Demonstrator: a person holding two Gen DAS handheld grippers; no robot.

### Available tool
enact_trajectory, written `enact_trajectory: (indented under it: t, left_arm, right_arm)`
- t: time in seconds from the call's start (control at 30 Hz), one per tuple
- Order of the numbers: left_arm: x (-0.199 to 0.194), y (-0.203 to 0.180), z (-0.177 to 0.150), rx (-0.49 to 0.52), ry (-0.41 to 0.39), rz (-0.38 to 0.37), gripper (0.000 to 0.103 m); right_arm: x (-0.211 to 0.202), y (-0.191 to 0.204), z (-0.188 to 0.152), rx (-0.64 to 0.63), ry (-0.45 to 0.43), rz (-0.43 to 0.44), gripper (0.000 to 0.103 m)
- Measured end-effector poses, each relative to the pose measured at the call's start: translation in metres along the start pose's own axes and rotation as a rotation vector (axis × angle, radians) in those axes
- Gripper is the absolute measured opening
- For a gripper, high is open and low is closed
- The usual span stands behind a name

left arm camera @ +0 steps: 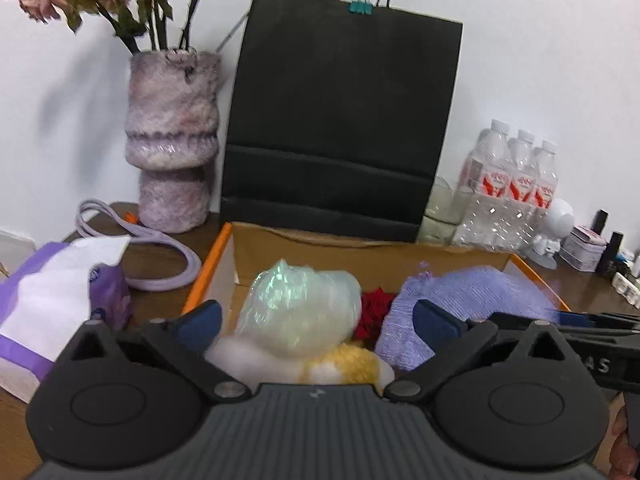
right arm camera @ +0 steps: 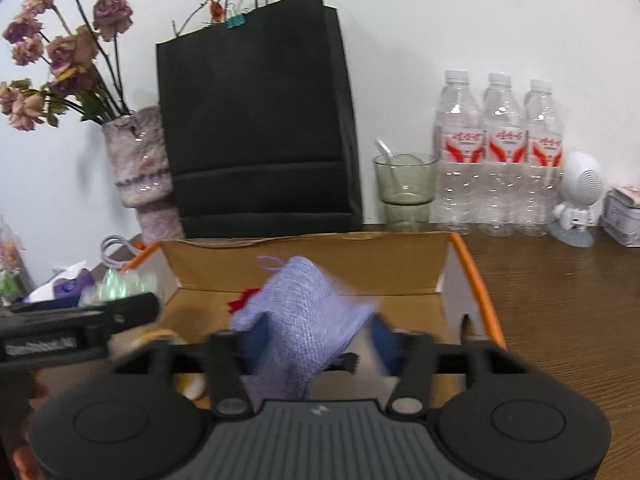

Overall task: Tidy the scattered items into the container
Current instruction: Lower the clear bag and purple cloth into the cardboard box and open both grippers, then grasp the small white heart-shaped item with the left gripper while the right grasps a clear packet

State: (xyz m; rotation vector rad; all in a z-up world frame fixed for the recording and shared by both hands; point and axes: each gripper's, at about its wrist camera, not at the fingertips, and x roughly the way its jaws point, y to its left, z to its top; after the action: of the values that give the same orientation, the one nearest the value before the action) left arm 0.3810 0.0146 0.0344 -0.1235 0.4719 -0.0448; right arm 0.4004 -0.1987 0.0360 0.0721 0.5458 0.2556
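One box [left arm camera: 400, 258] — three items inside; three bottles [right arm camera: 500, 152] behind.

Motion-blurred lilac knit cloth [right arm camera: 304, 312], its lower part behind the right gripper [right arm camera: 316, 336].

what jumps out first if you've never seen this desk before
The tall black paper bag against the wall dominates, with a fuzzy pink vase of dried roses to its left. In front sits the orange-edged cardboard box, holding an iridescent wrapped bundle and a lilac knitted cloth. Three water bottles stand at right.
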Motion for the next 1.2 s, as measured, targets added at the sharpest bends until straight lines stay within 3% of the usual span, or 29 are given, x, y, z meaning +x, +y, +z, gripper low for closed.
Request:
enact_trajectory:
  t: [0.03, 0.07, 0.13, 0.5, 0.8, 1.0, 1.2]
  left_arm:
    - [-0.001, 0.000, 0.000, 0.002, -0.005, 0.002, 0.103]
    - [-0.002, 0.000, 0.000, 0.005, -0.008, 0.007, 0.103]
    - [-0.004, -0.001, 0.000, 0.011, -0.009, 0.020, 0.103]
    - [-0.019, -0.002, 0.007, 0.018, -0.035, 0.035, 0.103]
    - [-0.072, 0.002, 0.009, 0.004, -0.129, 0.001, 0.103]
    - [-0.102, 0.015, -0.002, 0.035, -0.158, 0.000, 0.103]
    - [-0.117, 0.029, -0.029, 0.133, -0.098, 0.011, 0.103]
  right_arm:
    - [-0.001, -0.002, 0.001, 0.001, -0.001, -0.006, 0.092]
    - [-0.002, -0.003, 0.002, -0.001, -0.001, -0.010, 0.099]
    - [-0.003, -0.002, 0.004, -0.011, 0.006, -0.017, 0.103]
    - [-0.010, 0.002, 0.011, -0.036, 0.037, -0.023, 0.103]
    - [-0.050, 0.001, 0.015, -0.058, -0.021, -0.001, 0.103]
    - [-0.079, -0.008, -0.006, -0.111, -0.022, -0.029, 0.103]
    - [-0.095, -0.022, -0.041, -0.162, 0.015, -0.085, 0.103]
